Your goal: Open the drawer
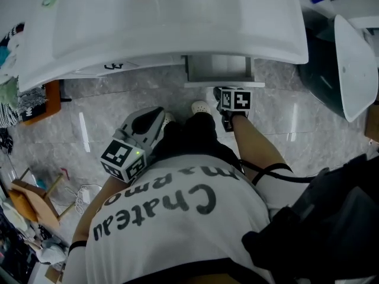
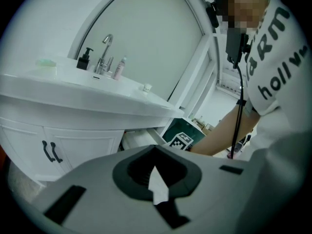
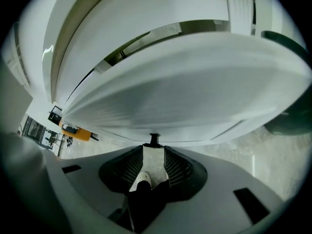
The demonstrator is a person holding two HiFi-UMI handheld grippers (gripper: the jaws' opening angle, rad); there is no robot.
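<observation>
In the head view a white drawer (image 1: 219,70) stands partly pulled out under the white sink counter (image 1: 177,34). My right gripper (image 1: 222,94) hangs just in front of the drawer's front edge and points steeply down. In the right gripper view a small black handle (image 3: 154,139) sits right at the tips of the right gripper (image 3: 154,150); the jaws stand apart, the pads do not press on it, and floor and a shoe show through the gap. My left gripper (image 1: 155,118) is held back by my left leg, away from the drawer. Only a thin sliver shows between its jaws in the left gripper view (image 2: 155,167), and they hold nothing.
Cabinet doors with black handles (image 2: 51,152) lie left of the drawer (image 2: 141,139). A faucet (image 2: 105,52) and a soap bottle (image 2: 85,59) stand on the counter. A white-lidded dark container (image 1: 349,64) is at the right, an orange item (image 1: 50,99) at the left. My shoes (image 1: 201,107) rest on grey marble floor.
</observation>
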